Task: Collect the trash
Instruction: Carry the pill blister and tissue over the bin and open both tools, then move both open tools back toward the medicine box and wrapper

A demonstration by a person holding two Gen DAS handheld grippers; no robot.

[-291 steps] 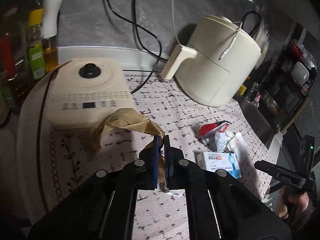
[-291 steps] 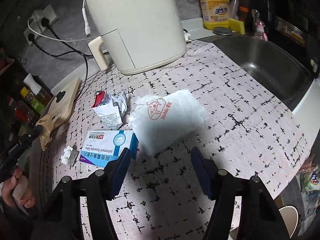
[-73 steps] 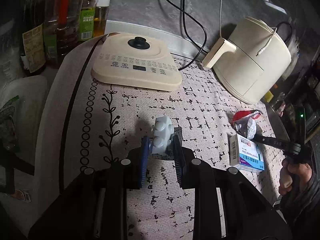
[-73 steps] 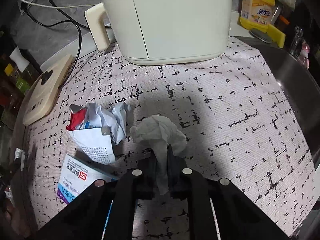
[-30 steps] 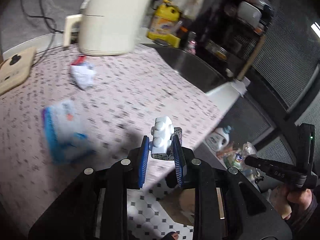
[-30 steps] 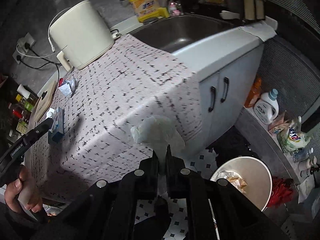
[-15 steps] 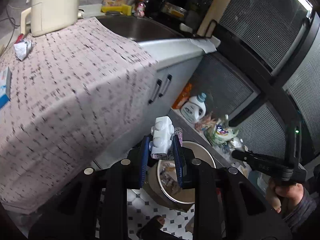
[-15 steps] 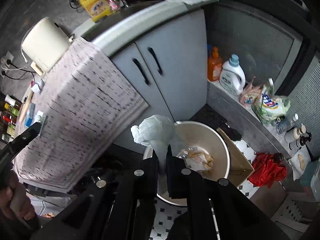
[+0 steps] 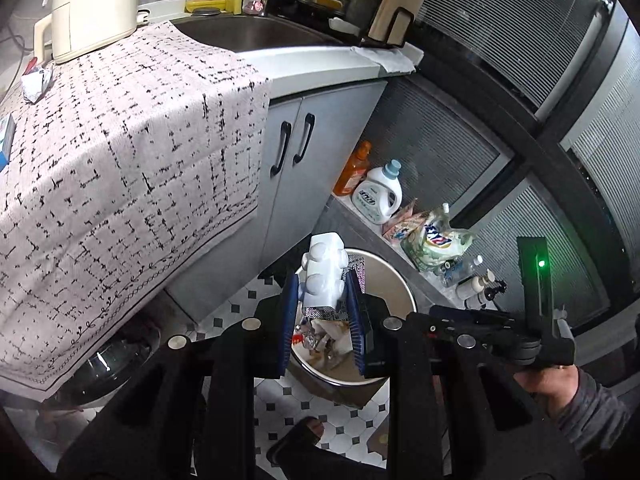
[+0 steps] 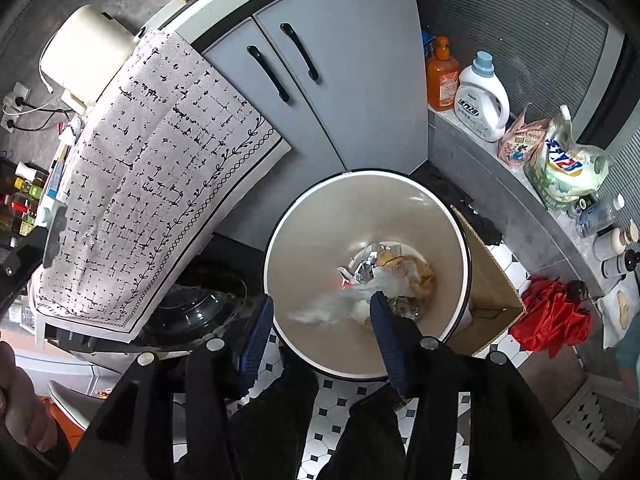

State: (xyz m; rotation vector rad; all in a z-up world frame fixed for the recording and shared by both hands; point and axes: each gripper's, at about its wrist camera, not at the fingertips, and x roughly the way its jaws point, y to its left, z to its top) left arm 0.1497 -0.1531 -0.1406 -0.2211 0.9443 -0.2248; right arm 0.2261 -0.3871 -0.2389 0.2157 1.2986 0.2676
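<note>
My left gripper [image 9: 322, 312] is shut on a white blister pack [image 9: 323, 276] with a foil back and holds it above the round beige trash bin [image 9: 394, 284] on the floor. My right gripper [image 10: 320, 320] is open right over the same bin [image 10: 312, 240]. A crumpled white plastic bag [image 10: 336, 304], blurred, drops between the right fingers into the bin, onto brown paper and foil trash [image 10: 400, 272]. A crumpled wrapper [image 9: 36, 82] and a blue box [image 9: 6, 140] lie on the counter cloth.
Grey cabinet doors [image 10: 320, 92] stand behind the bin. A cardboard box [image 10: 492, 280] sits beside the bin. Detergent bottles [image 10: 480, 96] and bags line a ledge at right. A red cloth [image 10: 552, 316] lies on the tiled floor. A patterned cloth [image 9: 120, 140] hangs over the counter edge.
Both grippers have moved closer over the bin. The right gripper has opened and let go of the white bag, which falls into the bin. The left gripper still holds the blister pack.
</note>
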